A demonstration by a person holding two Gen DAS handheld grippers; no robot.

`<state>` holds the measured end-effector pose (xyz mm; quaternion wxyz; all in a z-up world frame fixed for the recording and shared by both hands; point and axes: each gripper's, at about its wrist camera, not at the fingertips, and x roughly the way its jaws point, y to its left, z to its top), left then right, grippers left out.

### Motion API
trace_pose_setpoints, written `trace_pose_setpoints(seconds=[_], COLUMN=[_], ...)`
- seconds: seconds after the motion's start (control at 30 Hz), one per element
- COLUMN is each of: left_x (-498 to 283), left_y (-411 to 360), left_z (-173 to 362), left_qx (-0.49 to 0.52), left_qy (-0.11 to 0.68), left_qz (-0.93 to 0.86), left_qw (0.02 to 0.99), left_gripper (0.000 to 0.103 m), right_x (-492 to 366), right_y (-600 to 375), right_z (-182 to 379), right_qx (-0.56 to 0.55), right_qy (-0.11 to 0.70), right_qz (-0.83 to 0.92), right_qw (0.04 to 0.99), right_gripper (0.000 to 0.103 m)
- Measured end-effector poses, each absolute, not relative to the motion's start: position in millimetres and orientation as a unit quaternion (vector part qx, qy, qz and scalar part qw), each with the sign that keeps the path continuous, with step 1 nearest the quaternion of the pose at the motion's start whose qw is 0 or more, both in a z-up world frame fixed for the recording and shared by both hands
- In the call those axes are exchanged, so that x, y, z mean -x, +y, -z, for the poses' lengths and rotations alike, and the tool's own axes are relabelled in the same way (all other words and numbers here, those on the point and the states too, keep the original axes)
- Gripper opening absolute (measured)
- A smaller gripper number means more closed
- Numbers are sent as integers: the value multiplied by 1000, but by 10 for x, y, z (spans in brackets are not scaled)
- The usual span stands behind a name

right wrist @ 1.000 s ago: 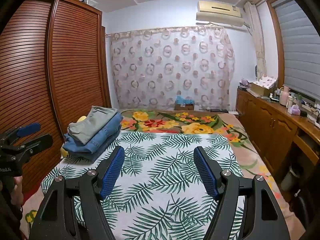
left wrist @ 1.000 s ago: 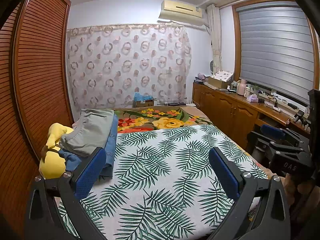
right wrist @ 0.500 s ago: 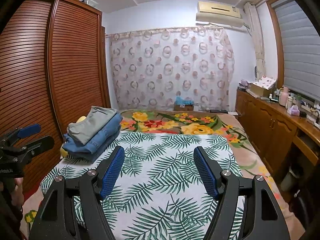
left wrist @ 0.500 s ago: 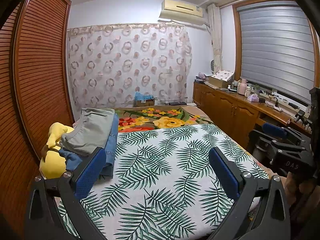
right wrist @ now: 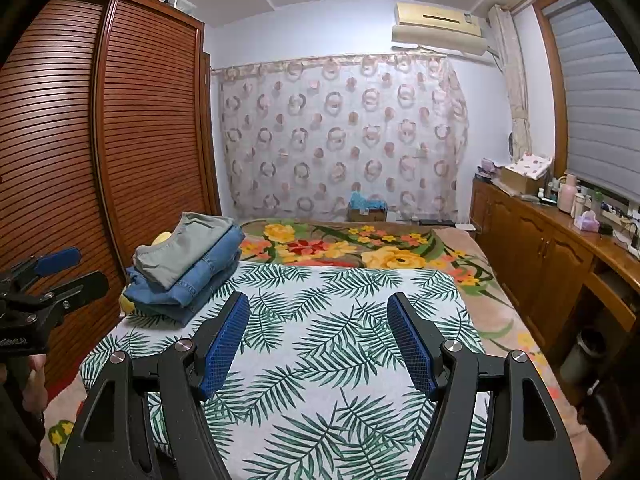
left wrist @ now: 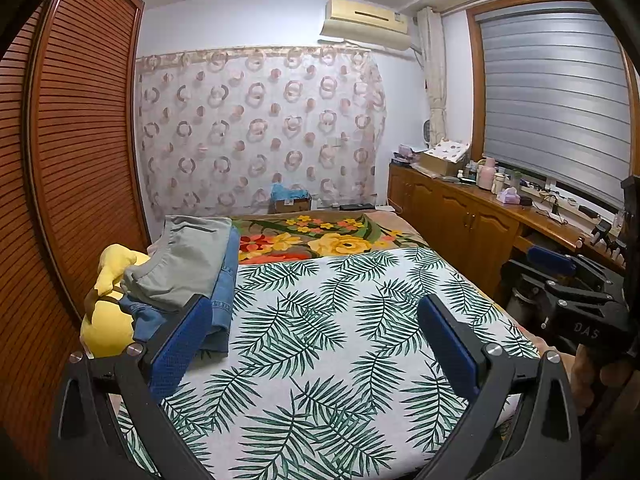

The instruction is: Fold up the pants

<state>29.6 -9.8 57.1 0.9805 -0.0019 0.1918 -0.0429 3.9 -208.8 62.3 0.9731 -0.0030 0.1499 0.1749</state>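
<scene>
Two hand-held grippers hover over the near end of a bed, both with jaws apart and nothing between them. At far left stands a louvred wooden wardrobe point(right wrist: 120, 140), running along the bed's left edge. Just beside it, on the bed's left side, a yellow plush toy point(left wrist: 106, 312) lies partly under a stack of folded pants point(right wrist: 188, 264): grey pants point(left wrist: 184, 260) on top, blue denim pants point(right wrist: 208, 276) beneath. The stack rests on the palm-leaf sheet point(left wrist: 328, 340), well beyond the jaws of either tool. The left hand-held gripper point(left wrist: 316, 340) has its left blue pad overlapping the near corner of the denim in the left wrist view, but whether it touches the fabric cannot be told. The right hand-held gripper point(right wrist: 320, 340) points at bare leaf-print sheet, clear of the stack. Nothing stands on the middle of the sheet. Beyond the sheet a floral blanket point(right wrist: 360, 248) covers the far end of the bed, and a cardboard box point(right wrist: 366, 210) sits before the ring-patterned curtain point(right wrist: 340, 132). An air conditioner point(right wrist: 438, 28) hangs above the curtain's right end. Along the right wall runs a wooden desk point(right wrist: 560, 232) crowded with bottles, a tissue pack and cables, under a window with a grey blind point(left wrist: 552, 100).
</scene>
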Motion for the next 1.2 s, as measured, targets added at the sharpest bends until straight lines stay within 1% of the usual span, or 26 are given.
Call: trace_pose_setpoints(seconds=[1.2], left_x=[-299], left_y=[-101], left_z=[-575], left_qx=[2], left_qy=[193], left_qz=[43], left_qw=[980], left_gripper=[102], right_x=[-38], right_y=[-2068], right_z=[-617], right_qx=[1], right_qy=[147], right_qz=[-174], right_qw=[974], right_gripper=[73])
